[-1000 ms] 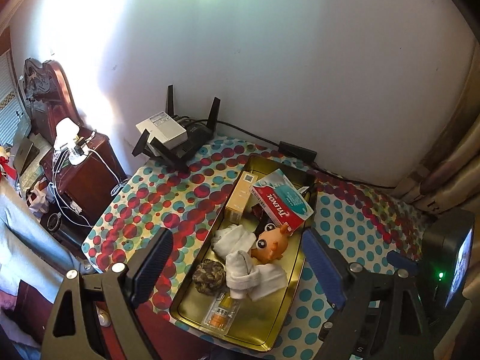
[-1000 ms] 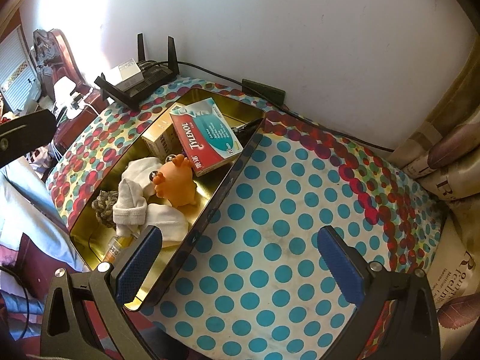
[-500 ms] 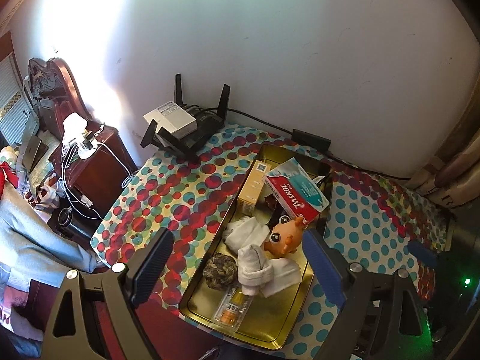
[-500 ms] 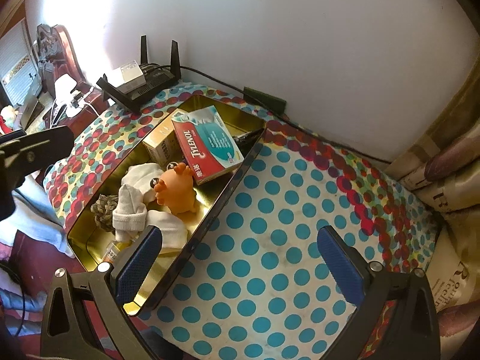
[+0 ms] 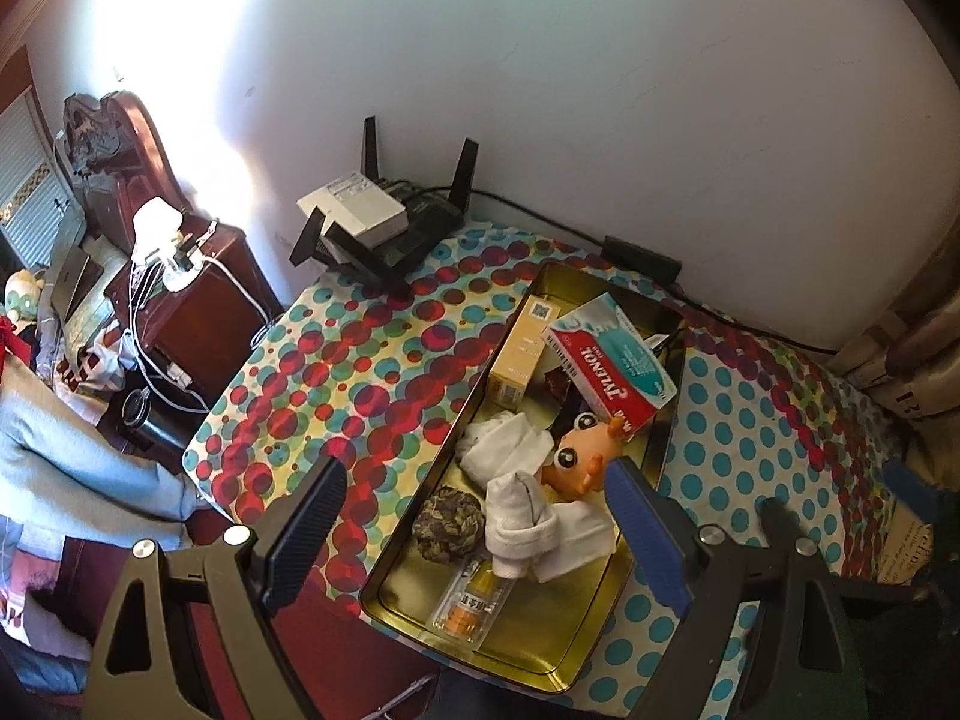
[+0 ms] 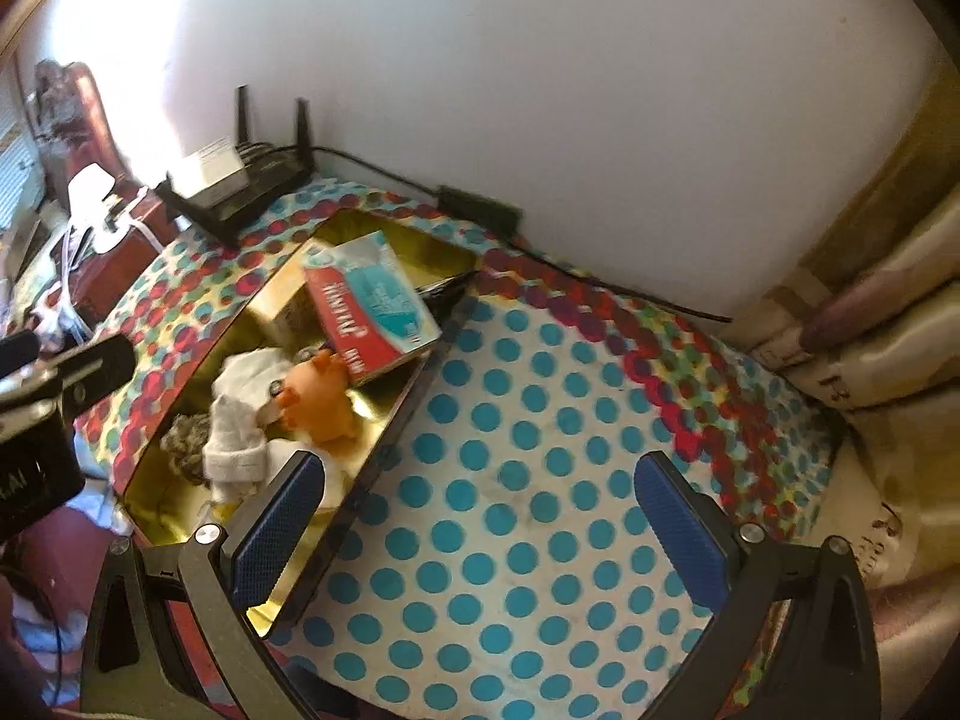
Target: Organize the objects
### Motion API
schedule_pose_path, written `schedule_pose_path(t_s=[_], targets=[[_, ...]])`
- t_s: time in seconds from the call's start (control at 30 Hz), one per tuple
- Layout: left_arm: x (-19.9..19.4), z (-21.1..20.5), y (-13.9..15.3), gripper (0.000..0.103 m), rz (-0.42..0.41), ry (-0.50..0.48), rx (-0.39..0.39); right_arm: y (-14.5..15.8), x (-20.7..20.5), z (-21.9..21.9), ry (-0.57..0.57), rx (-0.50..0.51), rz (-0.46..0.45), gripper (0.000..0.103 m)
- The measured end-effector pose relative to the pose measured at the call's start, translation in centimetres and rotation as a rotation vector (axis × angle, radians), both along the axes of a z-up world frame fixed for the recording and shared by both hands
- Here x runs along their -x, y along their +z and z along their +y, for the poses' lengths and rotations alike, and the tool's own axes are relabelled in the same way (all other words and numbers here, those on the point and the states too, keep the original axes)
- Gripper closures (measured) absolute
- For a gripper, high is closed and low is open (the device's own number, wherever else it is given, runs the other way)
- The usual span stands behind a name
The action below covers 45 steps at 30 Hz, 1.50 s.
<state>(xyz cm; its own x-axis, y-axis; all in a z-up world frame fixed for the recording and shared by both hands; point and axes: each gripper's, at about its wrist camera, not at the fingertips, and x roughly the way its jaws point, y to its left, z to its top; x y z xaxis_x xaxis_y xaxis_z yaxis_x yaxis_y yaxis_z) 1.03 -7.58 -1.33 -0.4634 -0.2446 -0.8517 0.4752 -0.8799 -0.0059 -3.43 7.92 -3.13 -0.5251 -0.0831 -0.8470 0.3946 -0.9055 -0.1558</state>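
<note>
Both pairs of fingers gape wide and empty: left gripper [image 5: 474, 516] over the gold tray [image 5: 540, 654], right gripper [image 6: 480, 516] over the dotted tabletop [image 6: 528, 480]. The tray's red box [image 5: 612, 369] reads "TYLENOL"; only the left view shows a vial [image 5: 474, 600].

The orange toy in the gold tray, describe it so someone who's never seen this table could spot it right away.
On the polka-dot tablecloth sits a long gold tray. Halfway along it, just below the red Tylenol box and beside the rolled white socks, lies the orange toy. It is the only orange figure with big dark eyes.
</note>
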Motion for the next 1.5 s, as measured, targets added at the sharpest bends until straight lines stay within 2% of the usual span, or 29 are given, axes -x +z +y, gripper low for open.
schedule_pose_path(t_s=[0.13,0.2,0.47,0.6,1.13,1.5], targets=[[0.4,-0.2,-0.6,0.013,-0.013,0.023,0.002,1.3,0.2,0.5,-0.025,-0.012,0.024,0.0],[0.5,-0.2,-0.7,0.013,-0.016,0.038,0.027,2.3,0.2,0.7,-0.032,-0.011,0.041,0.0],[1.0,-0.2,-1.9,0.013,-0.06,0.038,0.01,4.7,0.5,1.5,-0.054,0.038,0.055,0.0],[1.0,-0.3,-2.0,0.013,-0.062,0.048,0.02,4.3,0.4,1.5,-0.054,0.054,0.033,0.0],[1.2,0.8,-1.6,0.013,-0.059,0.022,0.062,0.7,1.7,1.5,-0.117,-0.006,-0.002,0.0],[0.9,0.6,-1.6,0.013,-0.062,0.025,0.052,0.7,1.2,1.1,-0.103,-0.006,0.007,0.0]])
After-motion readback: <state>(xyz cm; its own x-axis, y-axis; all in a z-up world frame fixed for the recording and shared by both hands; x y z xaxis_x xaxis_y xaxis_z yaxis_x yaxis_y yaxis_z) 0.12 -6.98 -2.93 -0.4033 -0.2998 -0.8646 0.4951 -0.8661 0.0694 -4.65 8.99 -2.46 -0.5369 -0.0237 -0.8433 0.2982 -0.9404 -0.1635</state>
